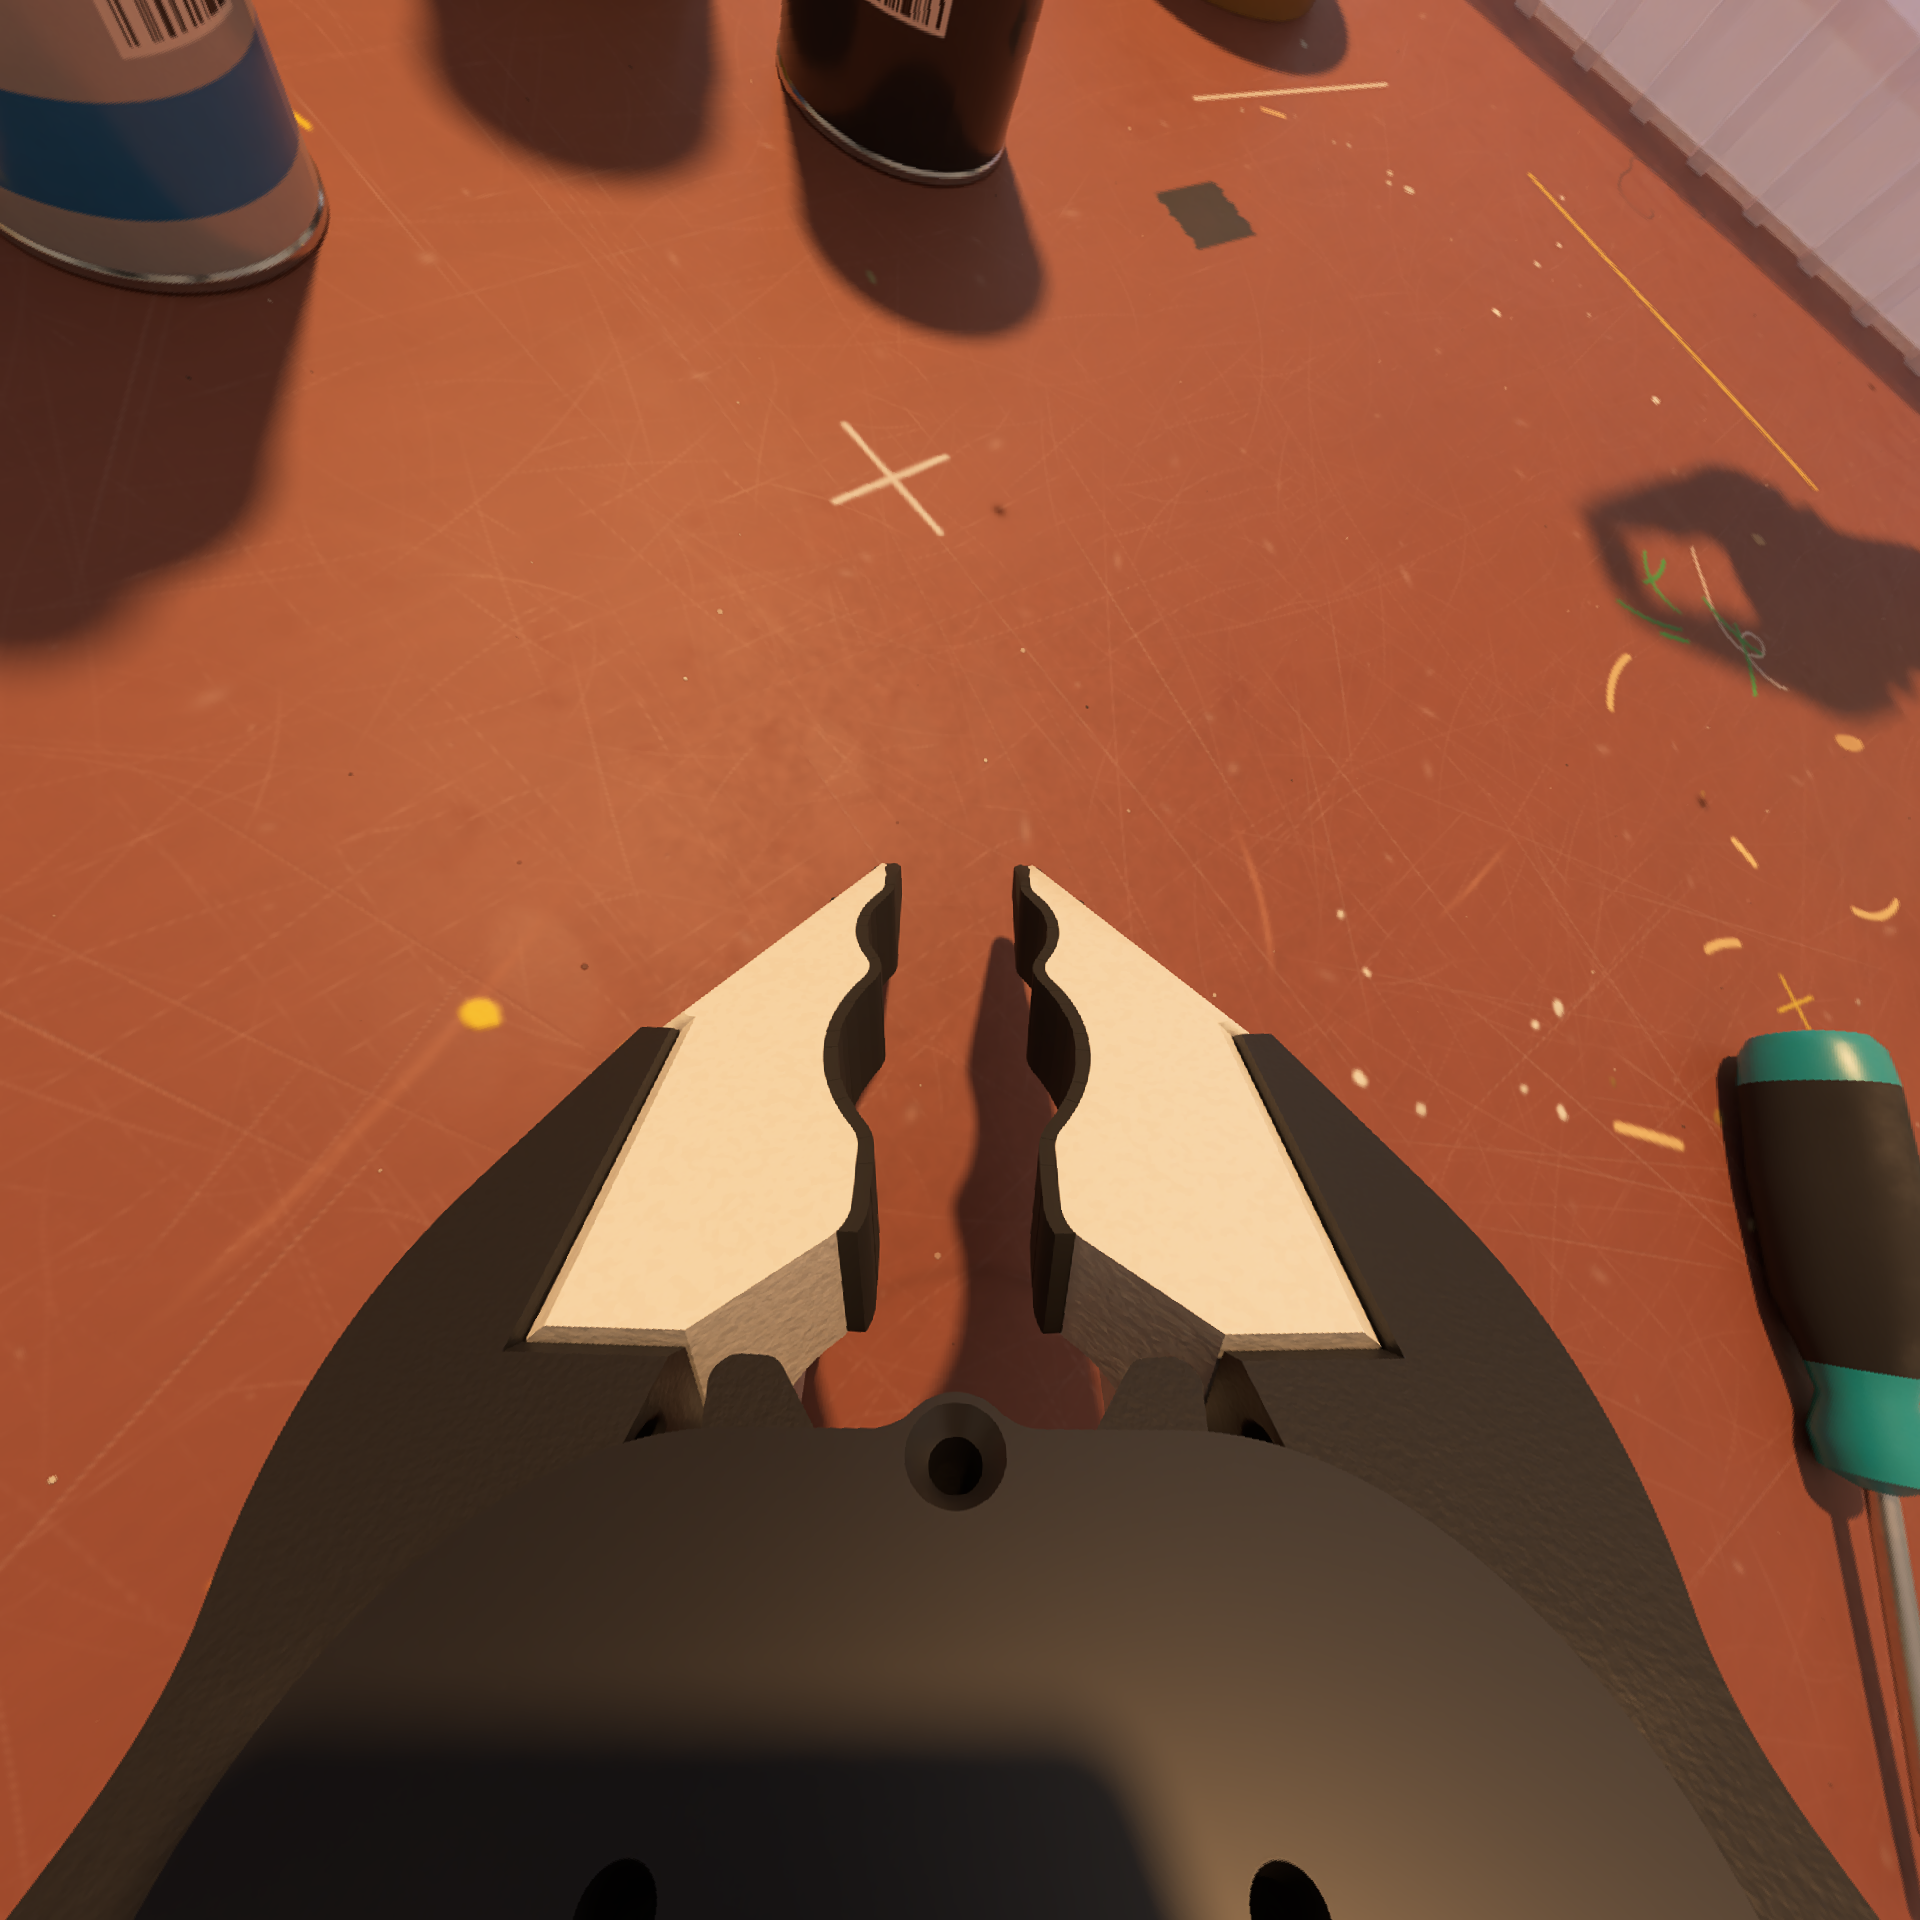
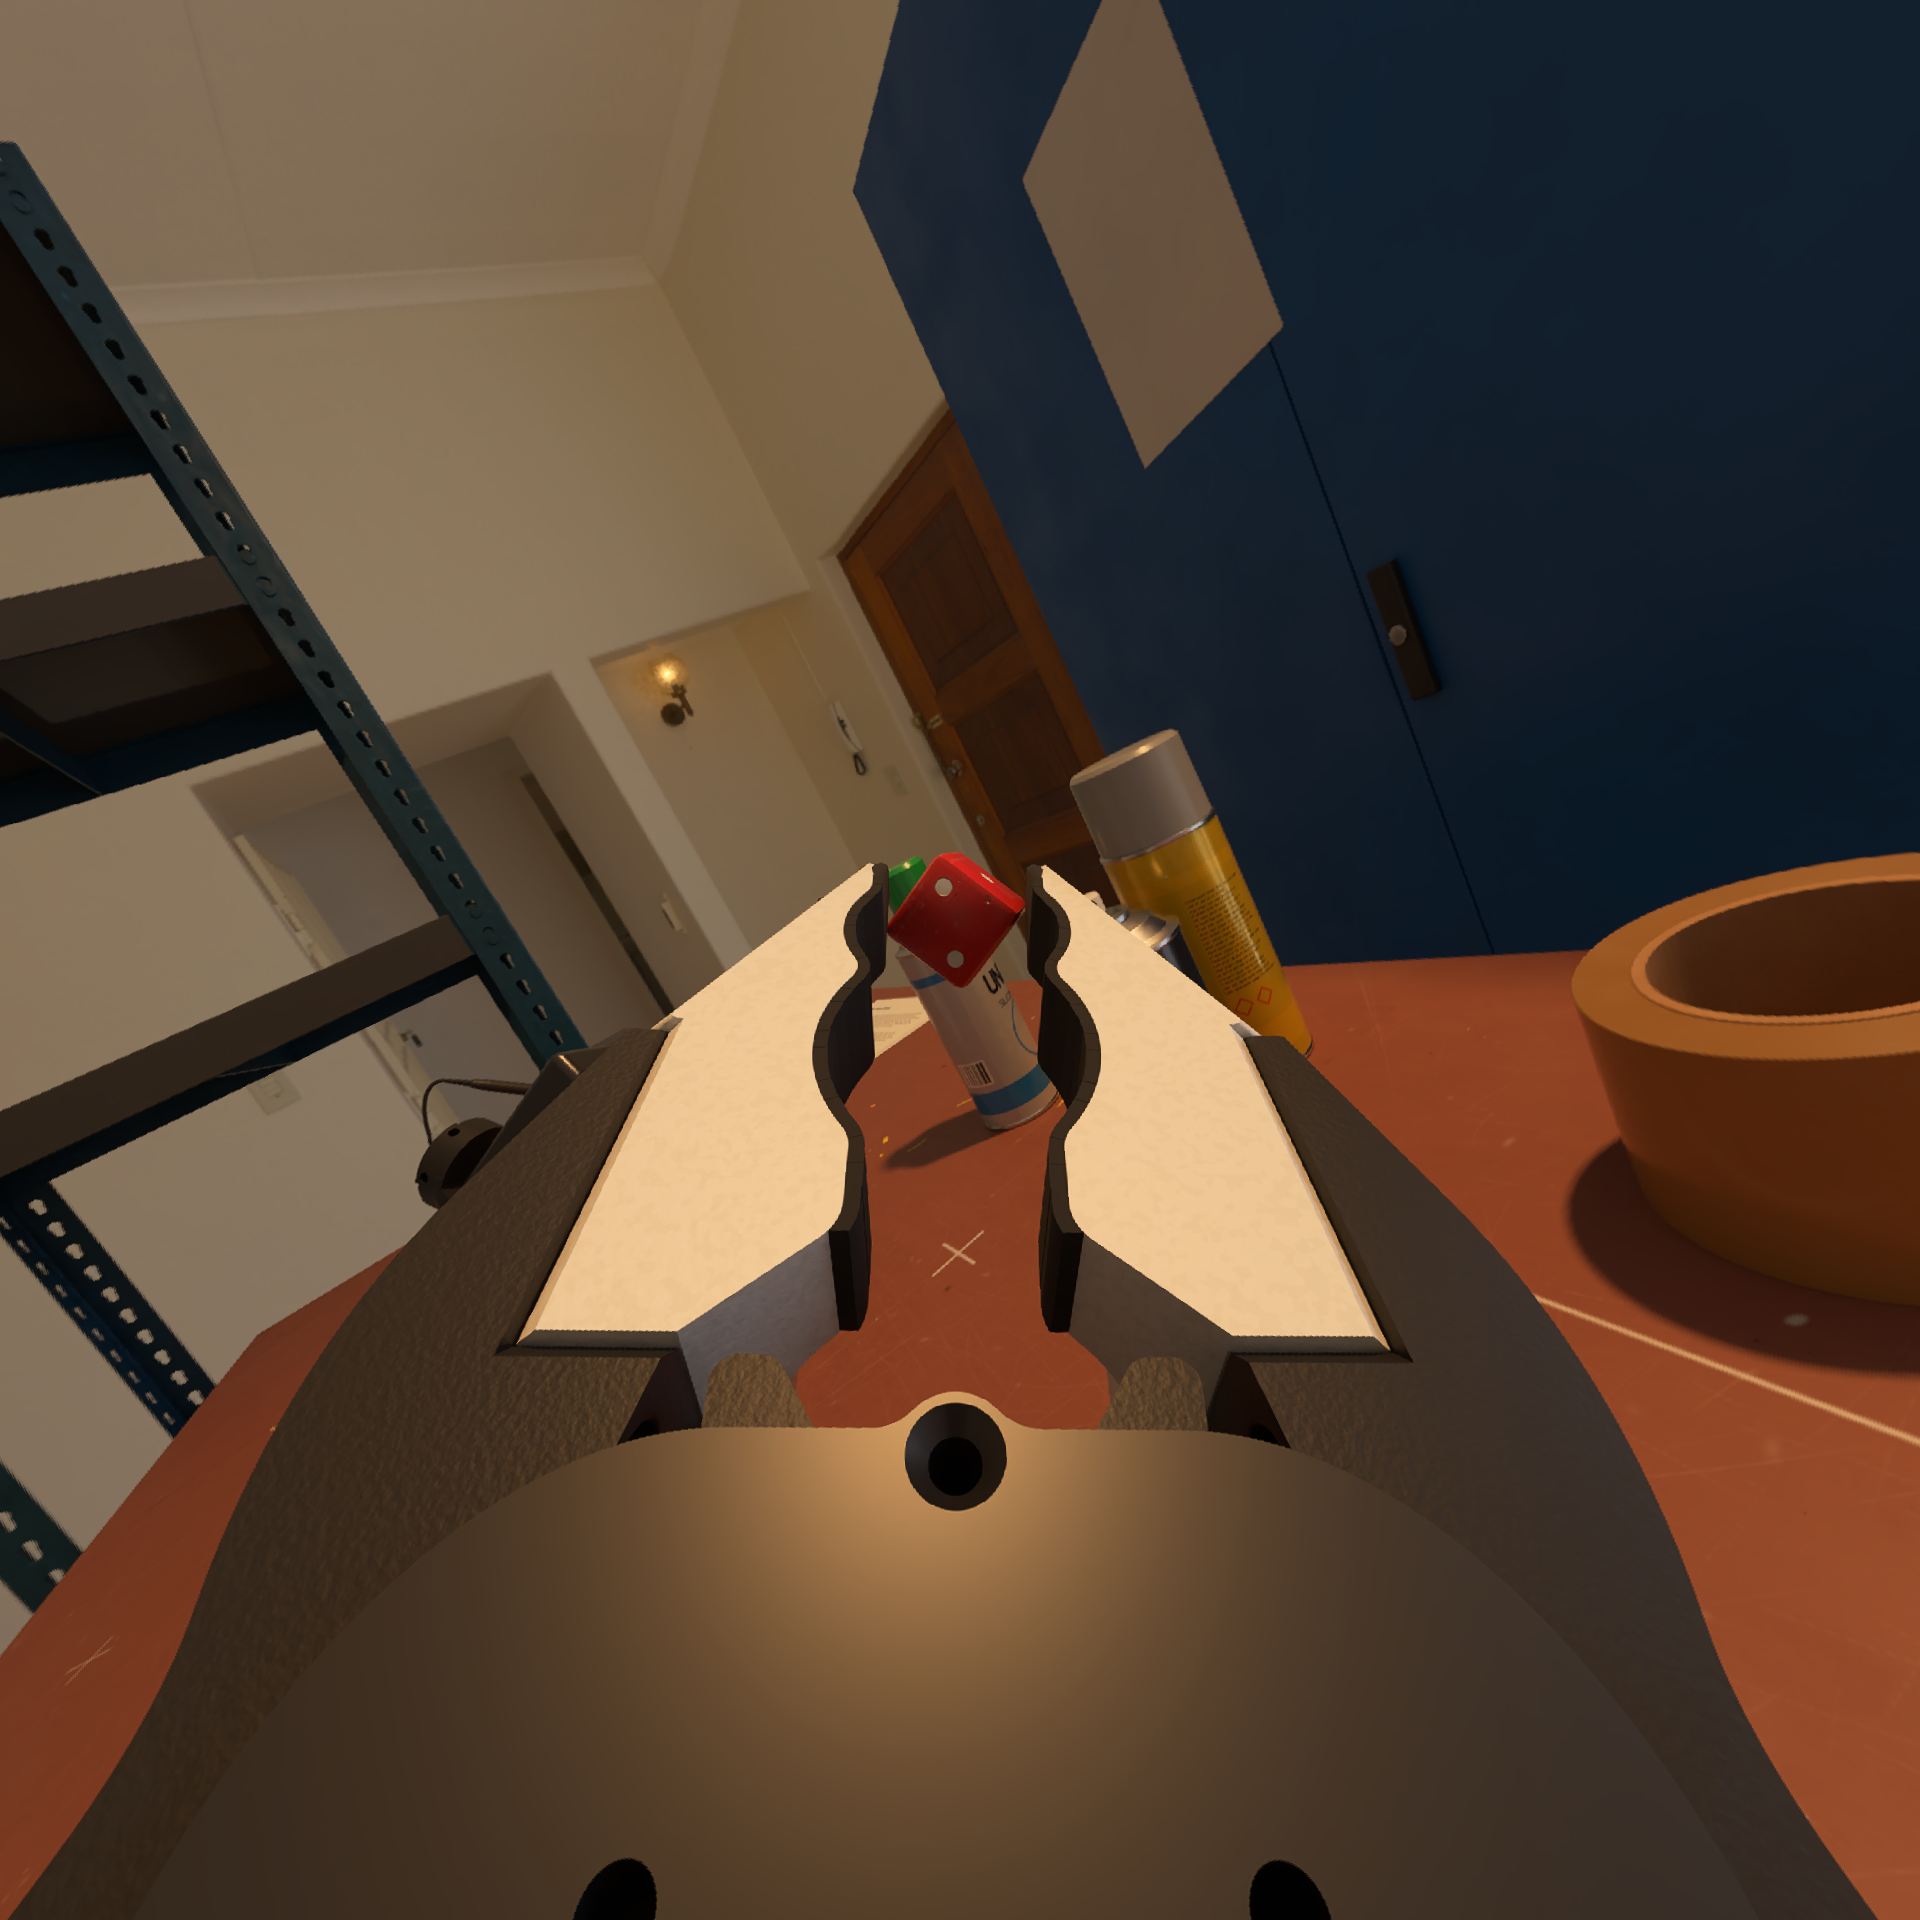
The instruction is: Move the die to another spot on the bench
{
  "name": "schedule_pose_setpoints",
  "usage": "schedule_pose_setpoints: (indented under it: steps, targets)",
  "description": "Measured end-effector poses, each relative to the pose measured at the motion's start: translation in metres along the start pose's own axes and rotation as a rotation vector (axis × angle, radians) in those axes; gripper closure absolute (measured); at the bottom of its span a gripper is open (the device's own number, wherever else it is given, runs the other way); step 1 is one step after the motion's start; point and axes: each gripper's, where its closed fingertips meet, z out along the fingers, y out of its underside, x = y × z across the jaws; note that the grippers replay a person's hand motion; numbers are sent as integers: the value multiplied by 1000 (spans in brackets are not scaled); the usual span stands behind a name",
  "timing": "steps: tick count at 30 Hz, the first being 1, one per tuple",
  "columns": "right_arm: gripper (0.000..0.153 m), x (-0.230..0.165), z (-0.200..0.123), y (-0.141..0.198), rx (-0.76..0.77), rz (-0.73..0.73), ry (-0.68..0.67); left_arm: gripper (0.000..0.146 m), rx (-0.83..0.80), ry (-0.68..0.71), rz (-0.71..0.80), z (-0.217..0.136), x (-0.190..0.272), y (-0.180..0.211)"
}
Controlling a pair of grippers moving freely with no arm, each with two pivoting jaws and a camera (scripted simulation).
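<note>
A red die [image 2: 954, 916] with white pips is pinched, tilted, between the fingertips of my right gripper [image 2: 956, 883], which holds it in the air above the red-brown bench [image 2: 1455, 1558]. The die does not show in the left wrist view. My left gripper [image 1: 956, 878] hovers low over the bench [image 1: 623, 675], its jaws a little apart with nothing between them.
A white-and-blue spray can [image 1: 145, 156] and a black can [image 1: 904, 83] stand ahead of the left gripper; a green-handled screwdriver [image 1: 1829, 1226] lies to its right. Ahead of the right gripper stand a white can [image 2: 997, 1049], a yellow can [image 2: 1195, 883] and a brown bowl [image 2: 1766, 1091]. A metal rack [image 2: 260, 623] stands on the left.
</note>
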Motion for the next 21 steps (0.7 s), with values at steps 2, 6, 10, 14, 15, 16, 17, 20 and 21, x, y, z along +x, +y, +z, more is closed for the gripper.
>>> schedule_pose_setpoints:
  steps: [2,6,10,14,15,16,17,20,21]
  targets:
    - [126,0,2,4,-20,10,-2,125,6,-3,3,-1,0,-1]
    - [126,-2,4,9,-39,31,-17,124,21,16,19,-1,4,-4]
    - [127,0,9,18,-72,10,-12,122,47,8,56,-4,7,-9]
    - [127,1,15,34,-135,-66,-6,120,107,5,60,-10,10,-19]
    - [127,1,17,37,-151,-92,-7,120,128,8,58,-12,10,-22]
    - [127,0,18,41,-166,-122,-7,120,151,10,56,-15,11,-25]
    - [127,0,20,44,-178,-154,-7,120,174,13,55,-18,12,-29]
    - [127,-4,23,53,-208,-266,-14,120,250,19,55,-27,14,-39]
    - [127,-5,24,55,-214,-305,-14,120,277,21,59,-31,15,-43]
